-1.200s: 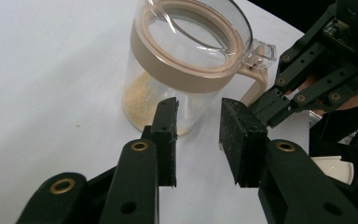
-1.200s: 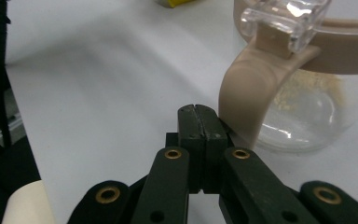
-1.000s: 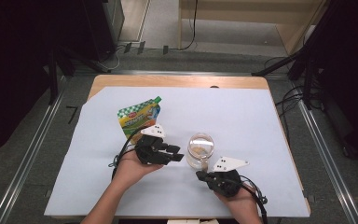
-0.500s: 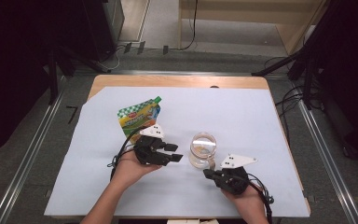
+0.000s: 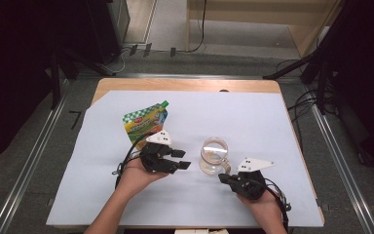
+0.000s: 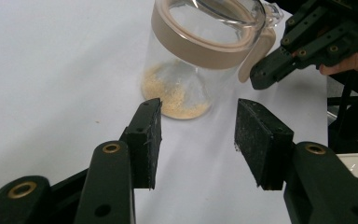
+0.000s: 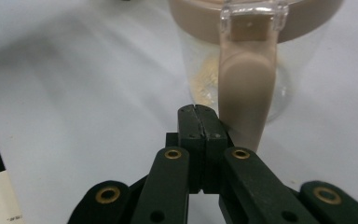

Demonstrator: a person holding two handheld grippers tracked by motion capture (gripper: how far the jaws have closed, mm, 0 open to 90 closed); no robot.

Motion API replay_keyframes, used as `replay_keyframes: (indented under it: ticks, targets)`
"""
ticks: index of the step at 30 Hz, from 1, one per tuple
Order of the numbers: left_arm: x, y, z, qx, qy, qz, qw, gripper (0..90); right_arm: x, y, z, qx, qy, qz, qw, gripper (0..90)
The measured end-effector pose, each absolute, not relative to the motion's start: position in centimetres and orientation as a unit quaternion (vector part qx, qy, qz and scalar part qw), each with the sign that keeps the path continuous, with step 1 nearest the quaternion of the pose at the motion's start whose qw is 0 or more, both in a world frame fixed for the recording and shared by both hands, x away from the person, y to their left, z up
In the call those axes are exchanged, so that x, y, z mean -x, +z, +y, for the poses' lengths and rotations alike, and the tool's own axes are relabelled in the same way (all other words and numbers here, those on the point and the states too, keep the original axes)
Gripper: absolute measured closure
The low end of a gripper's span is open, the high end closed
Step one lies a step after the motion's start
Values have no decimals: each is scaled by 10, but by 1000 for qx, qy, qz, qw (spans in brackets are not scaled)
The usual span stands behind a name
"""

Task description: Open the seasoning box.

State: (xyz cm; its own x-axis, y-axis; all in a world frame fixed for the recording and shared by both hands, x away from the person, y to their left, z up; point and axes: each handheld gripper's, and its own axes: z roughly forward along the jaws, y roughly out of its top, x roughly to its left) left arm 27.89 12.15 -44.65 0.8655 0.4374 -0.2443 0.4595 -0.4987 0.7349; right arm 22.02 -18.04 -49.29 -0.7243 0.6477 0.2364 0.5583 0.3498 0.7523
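A clear glass jar (image 5: 214,157) with a tan ring collar and tan handle stands mid-bench on white paper (image 5: 253,122), pale crumbs inside. The left hand-held gripper (image 5: 181,159) has just been opening its rough black pads, nothing between them. The right hand-held gripper (image 5: 224,178), pads pressed together, sits beside the handle; whether they touch is unclear.

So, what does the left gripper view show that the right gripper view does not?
The left gripper view alone shows the left gripper, its jaws apart after just opening with nothing between them, the jar's open mouth, and the right gripper by the handle. The right gripper view alone shows that gripper's jaws shut together beside the beige handle. Both show the clear glass jar with a beige rim and yellowish powder on the white table cover.
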Motion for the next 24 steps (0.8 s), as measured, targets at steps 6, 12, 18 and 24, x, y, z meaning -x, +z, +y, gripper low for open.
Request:
replay_keyframes:
  ticks: [6, 12, 18, 24]
  targets:
    - [-279, -446, 123, -864, -10, 261, 430, 499, -227, -492, -190, -380, 436, 814, 58, 900]
    - [-280, -447, 124, -865, -9, 261, 430, 490, -234, -491, -198, -390, 437, 808, 60, 900]
    - [-280, -447, 123, -865, -11, 257, 431, 469, -242, -491, -205, -395, 432, 808, 65, 900]
    - [-281, -448, 122, -866, -18, 252, 431, 457, -250, -490, -208, -403, 423, 808, 80, 900]
